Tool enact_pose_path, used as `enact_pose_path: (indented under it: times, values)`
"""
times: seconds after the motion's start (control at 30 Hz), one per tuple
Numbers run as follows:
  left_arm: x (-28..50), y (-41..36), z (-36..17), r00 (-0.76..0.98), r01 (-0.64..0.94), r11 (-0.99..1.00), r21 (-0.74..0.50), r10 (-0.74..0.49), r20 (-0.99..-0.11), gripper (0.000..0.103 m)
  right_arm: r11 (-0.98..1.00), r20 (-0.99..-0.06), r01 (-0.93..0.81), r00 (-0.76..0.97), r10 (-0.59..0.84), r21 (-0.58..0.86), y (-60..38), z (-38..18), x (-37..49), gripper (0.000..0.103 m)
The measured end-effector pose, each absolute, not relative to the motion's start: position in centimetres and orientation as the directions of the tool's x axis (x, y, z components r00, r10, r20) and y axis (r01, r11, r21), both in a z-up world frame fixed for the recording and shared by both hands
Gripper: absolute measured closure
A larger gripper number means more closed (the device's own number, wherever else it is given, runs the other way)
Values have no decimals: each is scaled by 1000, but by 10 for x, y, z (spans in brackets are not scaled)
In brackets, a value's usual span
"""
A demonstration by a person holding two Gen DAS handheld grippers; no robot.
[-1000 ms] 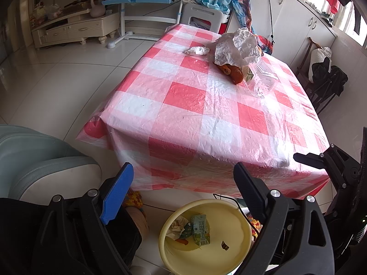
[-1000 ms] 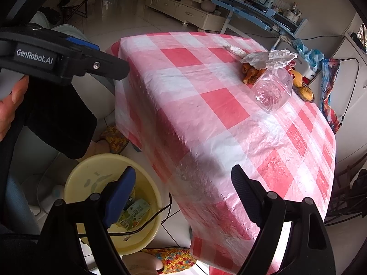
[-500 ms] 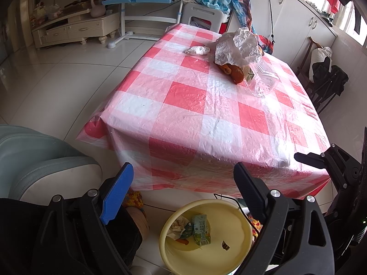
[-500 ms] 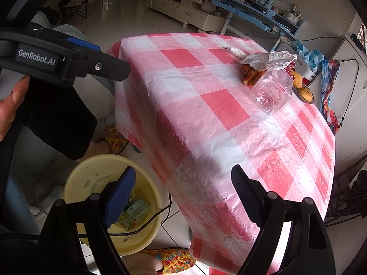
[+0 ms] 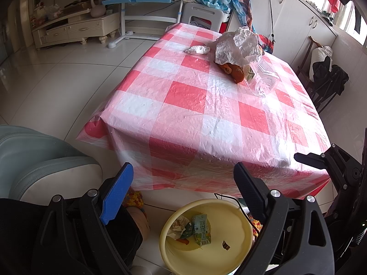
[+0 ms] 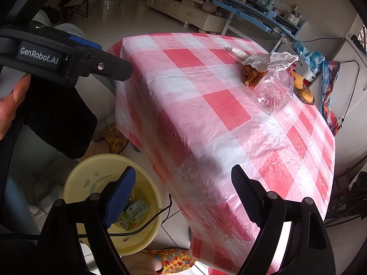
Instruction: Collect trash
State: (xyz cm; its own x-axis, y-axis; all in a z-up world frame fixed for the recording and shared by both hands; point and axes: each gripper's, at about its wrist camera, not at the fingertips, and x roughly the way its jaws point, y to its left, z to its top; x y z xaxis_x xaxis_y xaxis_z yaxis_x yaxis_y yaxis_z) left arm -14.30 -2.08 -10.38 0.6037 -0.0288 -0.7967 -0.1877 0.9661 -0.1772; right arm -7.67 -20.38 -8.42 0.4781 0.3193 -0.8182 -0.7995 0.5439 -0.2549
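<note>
A table in a red-and-white checked cloth carries trash at its far end: a crumpled white plastic bag, orange peels, a clear plastic bottle on its side and a crumpled tissue. A yellow bucket stands on the floor below the near edge, with a drink carton and scraps inside. My left gripper and right gripper both hang open and empty over the bucket, short of the table.
Banana peels lie behind the bottle. A grey-green chair stands at the left. A person's slippered foot is beside the bucket, and a cable crosses its rim. Cabinets, a blue desk and a white stool line the far walls.
</note>
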Motion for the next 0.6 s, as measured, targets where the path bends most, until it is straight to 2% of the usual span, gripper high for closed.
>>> enact_pose_path:
  times: [0.6]
  values:
    - [-143,-21,-104,604,-187,966,-177,-29,-797,17,541,-818,-800,479,319,-258,-202,-85,-78,21]
